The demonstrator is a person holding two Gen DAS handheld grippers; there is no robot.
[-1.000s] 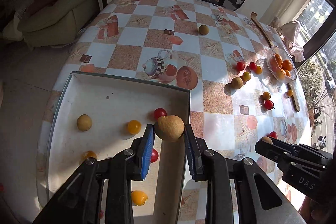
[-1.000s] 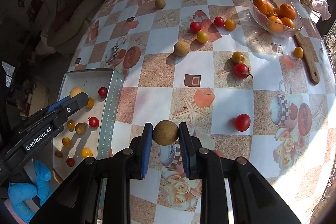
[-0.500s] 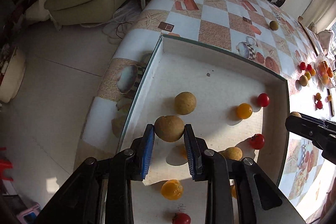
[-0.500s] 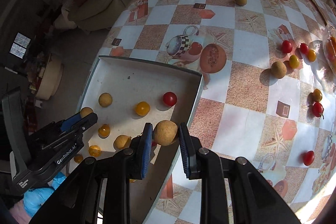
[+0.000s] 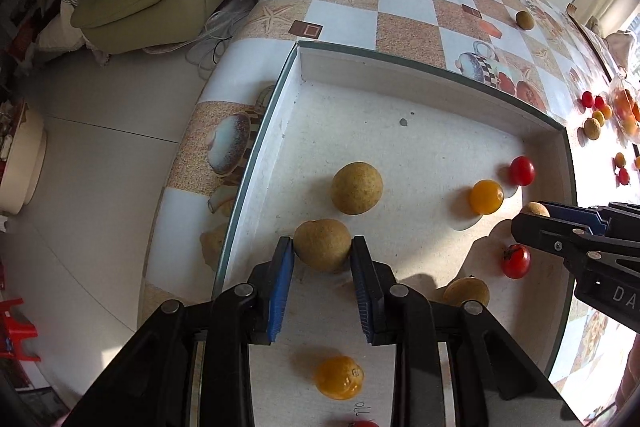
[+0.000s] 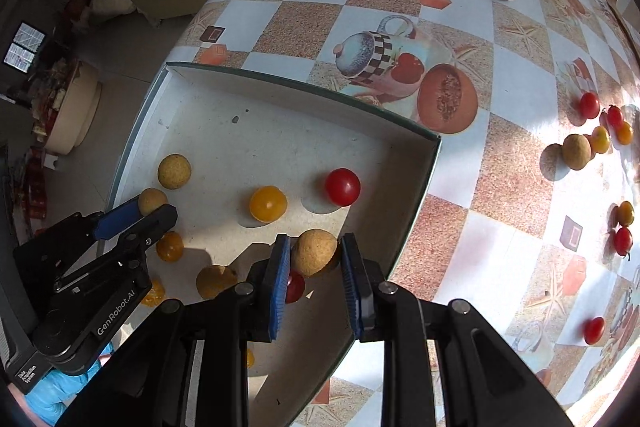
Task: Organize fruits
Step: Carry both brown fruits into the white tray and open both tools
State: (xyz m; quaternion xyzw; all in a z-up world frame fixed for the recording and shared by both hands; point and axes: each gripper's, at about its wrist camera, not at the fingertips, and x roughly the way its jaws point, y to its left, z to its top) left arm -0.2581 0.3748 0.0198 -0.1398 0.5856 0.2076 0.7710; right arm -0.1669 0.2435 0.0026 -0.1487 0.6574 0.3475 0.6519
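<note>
1. Left wrist view: your left gripper (image 5: 322, 254) is clamped on a round tan fruit (image 5: 322, 245), both blue pads pressing its sides. It hangs directly over the floor of the white tray (image 5: 404, 147), close to the tray's left wall, so the way down is straight below the fingers. A second tan fruit (image 5: 356, 188) lies on the tray floor just ahead of the held one; whether the two touch cannot be told. The held fruit is dull brown, rough-skinned and nearly spherical, so it has no long axis to line up, and I judge it will roll once released.

2. Same view: your right gripper (image 5: 534, 213) reaches in from the right, a tan fruit showing at its tip, over the tray's right half near a yellow tomato (image 5: 486, 196) and a red tomato (image 5: 522, 170).

3. Right wrist view: your right gripper (image 6: 314, 255) is closed on another tan fruit (image 6: 314, 251), held above the tray near its right wall (image 6: 416, 203), with a red tomato (image 6: 295, 287) below the left pad. The drop is again straight down, and the wall is close on the right.

4. Same view: many fruits remain out on the checked table (image 6: 460, 187), well apart from the tray, nearer your right hand.
</note>
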